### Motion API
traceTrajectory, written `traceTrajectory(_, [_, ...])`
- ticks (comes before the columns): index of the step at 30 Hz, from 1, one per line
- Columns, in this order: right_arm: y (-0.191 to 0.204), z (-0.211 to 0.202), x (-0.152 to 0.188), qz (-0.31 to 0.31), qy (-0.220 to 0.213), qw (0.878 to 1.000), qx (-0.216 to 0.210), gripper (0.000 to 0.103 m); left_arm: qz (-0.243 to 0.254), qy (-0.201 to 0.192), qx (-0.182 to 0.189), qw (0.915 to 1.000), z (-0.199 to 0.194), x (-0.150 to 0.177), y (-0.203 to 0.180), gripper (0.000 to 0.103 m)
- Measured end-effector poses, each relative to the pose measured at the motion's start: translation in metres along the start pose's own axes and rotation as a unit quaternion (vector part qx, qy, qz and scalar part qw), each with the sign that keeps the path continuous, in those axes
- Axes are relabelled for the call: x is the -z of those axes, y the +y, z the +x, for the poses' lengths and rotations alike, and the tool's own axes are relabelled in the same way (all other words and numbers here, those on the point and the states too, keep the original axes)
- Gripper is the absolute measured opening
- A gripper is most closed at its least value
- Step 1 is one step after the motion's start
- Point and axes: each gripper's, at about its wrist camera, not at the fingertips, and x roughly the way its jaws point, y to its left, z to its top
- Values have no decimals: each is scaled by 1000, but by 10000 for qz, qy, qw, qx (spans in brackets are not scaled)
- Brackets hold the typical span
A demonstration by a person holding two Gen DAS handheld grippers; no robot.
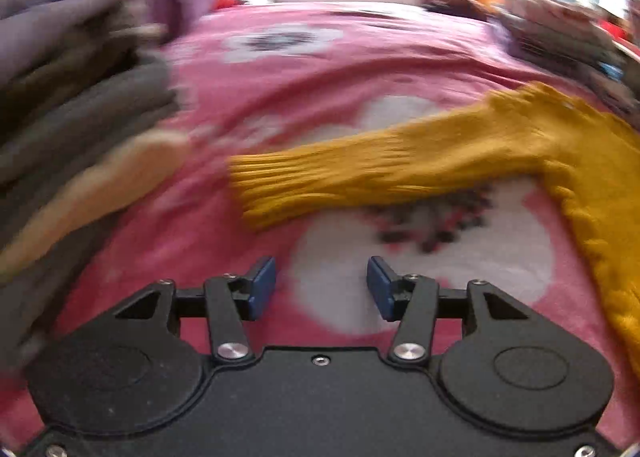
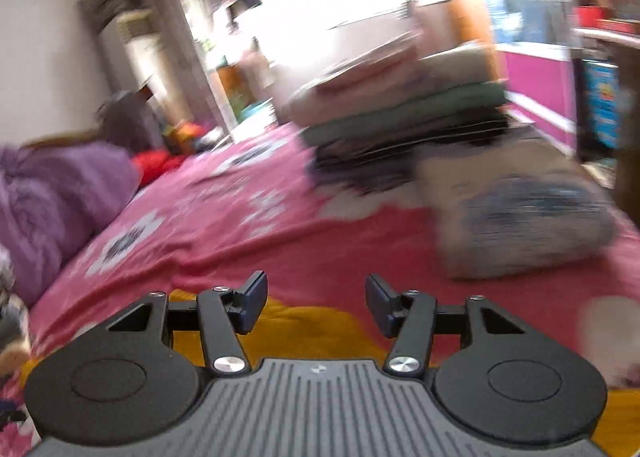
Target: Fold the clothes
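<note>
Mustard sweater [image 1: 560, 161] flat on pink floral bedspread [image 1: 320, 69], sleeve outstretched.
Left gripper [image 1: 321, 283] spread, empty, just short of sleeve; right gripper [image 2: 316, 303] spread, empty, above sweater body.

The left gripper [image 1: 321, 285] hovers over a pink bedspread [image 1: 248, 97], jaws apart with nothing between them. Ahead lies a mustard sweater [image 1: 580, 161], its ribbed sleeve [image 1: 360, 173] stretched leftward. A blurred clothes pile [image 1: 80, 97] fills the left edge; another pile [image 1: 560, 37] sits far right.
</note>
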Motion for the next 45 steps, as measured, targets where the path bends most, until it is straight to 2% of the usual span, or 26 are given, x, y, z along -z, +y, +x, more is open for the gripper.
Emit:
traceTrajectory(2, [-13, -28, 0, 194, -187, 9994, 206, 54, -364, -93, -152, 9992, -5, -2, 9, 49])
traceTrajectory(3, [-16, -41, 2, 242, -259, 9990, 272, 54, -564, -154, -99, 9982, -9, -5, 12, 49])
traceTrajectory(5, [-16, -65, 10, 166, -327, 9986, 382, 54, -890, -308, 182, 9954, -18, -8, 13, 50])
traceTrajectory(7, [-13, -85, 19, 4, -325, 9983, 475, 54, -968, -429, 434, 9934, -22, -15, 5, 50])
traceTrajectory(11, [-1, -117, 45, -238, -151, 9983, 511, 58, -988, -361, 953, 9899, -13, -24, -22, 49])
traceTrajectory(14, [1, -134, 70, -120, 145, 9990, 398, 58, -945, -234, 1364, 9859, -5, -26, -45, 50])
traceTrajectory(19, [14, -154, 105, -186, 599, 9978, 193, 58, -948, -24, 1720, 9805, 11, -30, -77, 50])
traceTrajectory(26, [24, -160, 131, -96, 988, 9950, -102, 58, -656, -66, 2075, 9760, 23, -48, -122, 49])
traceTrajectory(28, [24, -160, 138, 95, 1076, 9938, -250, 58, -453, -119, 2160, 9753, 22, -55, -142, 49])
traceTrajectory(31, [33, -160, 146, -39, 1142, 9931, -245, 58, 2, -327, 2232, 9742, 15, -64, -182, 48])
traceTrajectory(33, [38, -163, 153, -154, 1143, 9931, -207, 56, 428, -492, 2350, 9698, 7, -71, -217, 48])
traceTrajectory(37, [37, -168, 158, -133, 1024, 9944, -230, 40, 1161, -708, 2511, 9584, -5, -84, -291, 48])
traceTrajectory(40, [30, -166, 159, -42, 1000, 9943, -376, 39, 2135, -774, 2281, 9468, -9, -77, -358, 48])
traceTrajectory(42, [30, -165, 160, -111, 988, 9940, -462, 36, 2827, -715, 2071, 9339, -8, -65, -398, 48])
traceTrajectory(44, [30, -165, 161, -181, 983, 9934, -555, 34, 3310, -747, 1833, 9226, -8, -51, -424, 49])
traceTrajectory(45, [31, -165, 161, -217, 979, 9932, -586, 33, 3211, -716, 1852, 9260, -5, -53, -428, 49])
